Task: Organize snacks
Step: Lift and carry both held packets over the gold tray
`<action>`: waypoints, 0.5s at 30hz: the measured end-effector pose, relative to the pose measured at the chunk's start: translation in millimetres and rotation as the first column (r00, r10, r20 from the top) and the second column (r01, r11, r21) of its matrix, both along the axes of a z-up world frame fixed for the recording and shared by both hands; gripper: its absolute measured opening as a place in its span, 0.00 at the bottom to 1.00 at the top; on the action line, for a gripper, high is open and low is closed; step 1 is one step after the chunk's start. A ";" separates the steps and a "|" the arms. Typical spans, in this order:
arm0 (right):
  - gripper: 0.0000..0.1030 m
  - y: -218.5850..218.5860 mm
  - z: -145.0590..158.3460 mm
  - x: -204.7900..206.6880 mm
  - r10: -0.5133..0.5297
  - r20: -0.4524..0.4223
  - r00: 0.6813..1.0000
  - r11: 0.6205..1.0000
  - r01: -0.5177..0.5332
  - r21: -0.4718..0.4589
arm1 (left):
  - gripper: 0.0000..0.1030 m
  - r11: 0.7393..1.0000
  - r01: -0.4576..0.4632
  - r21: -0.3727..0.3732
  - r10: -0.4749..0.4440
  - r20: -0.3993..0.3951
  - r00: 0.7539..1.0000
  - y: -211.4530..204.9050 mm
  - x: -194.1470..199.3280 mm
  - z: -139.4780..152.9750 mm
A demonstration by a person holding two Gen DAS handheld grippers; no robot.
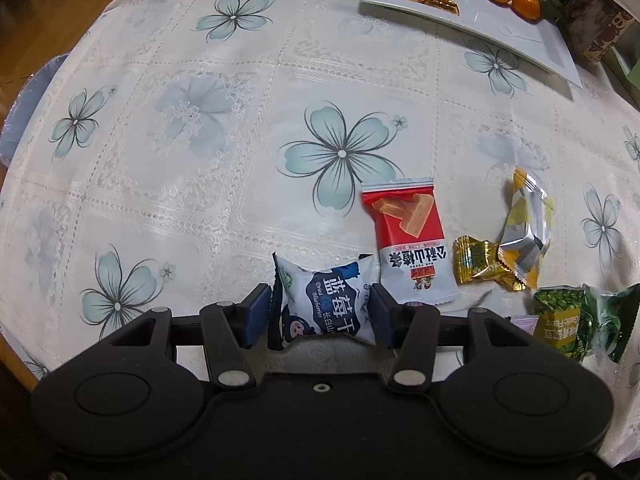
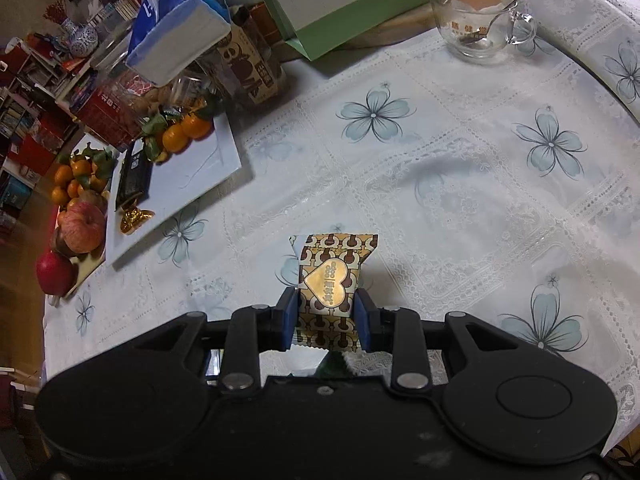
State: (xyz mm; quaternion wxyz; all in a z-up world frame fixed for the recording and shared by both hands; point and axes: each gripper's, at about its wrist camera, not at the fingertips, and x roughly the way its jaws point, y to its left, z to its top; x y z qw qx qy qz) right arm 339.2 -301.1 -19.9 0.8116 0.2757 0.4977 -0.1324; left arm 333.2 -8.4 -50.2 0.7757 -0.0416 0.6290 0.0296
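My left gripper (image 1: 320,310) is shut on a white and blue dried-blueberry packet (image 1: 326,304), held low over the tablecloth. Just right of it lie a red and white hawthorn packet (image 1: 412,244), a small gold candy (image 1: 480,266), a yellow and silver wrapper (image 1: 526,224) and green pea packets (image 1: 576,320). My right gripper (image 2: 325,314) is shut on a gold and brown candy with a heart label (image 2: 330,284), held above the cloth. A white rectangular tray (image 1: 500,28) holds gold candies, a dark packet and small oranges; it also shows in the right wrist view (image 2: 192,184).
A floral white tablecloth (image 1: 240,120) covers the table. A fruit board with apples (image 2: 80,228) sits beside the tray. Jars, boxes and a tissue pack (image 2: 180,36) crowd the back. A glass cup with a spoon (image 2: 480,20) stands far right, next to a green calendar (image 2: 352,0).
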 end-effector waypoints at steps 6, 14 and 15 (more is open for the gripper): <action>0.31 4.0 11.1 -9.3 0.053 0.033 0.998 0.998 -0.052 -0.029 | 0.52 0.999 -0.019 -0.030 0.019 0.011 1.000 5.5 -2.3 2.6; 0.31 12.8 26.7 -30.1 0.141 0.088 0.986 0.987 -0.133 -0.086 | 0.51 0.999 -0.017 -0.043 0.020 0.078 0.997 11.3 -9.1 25.3; 0.31 15.1 28.9 -33.5 0.155 0.096 0.983 0.984 -0.145 -0.099 | 0.51 0.999 -0.007 -0.041 0.011 0.092 0.996 10.7 -11.8 29.8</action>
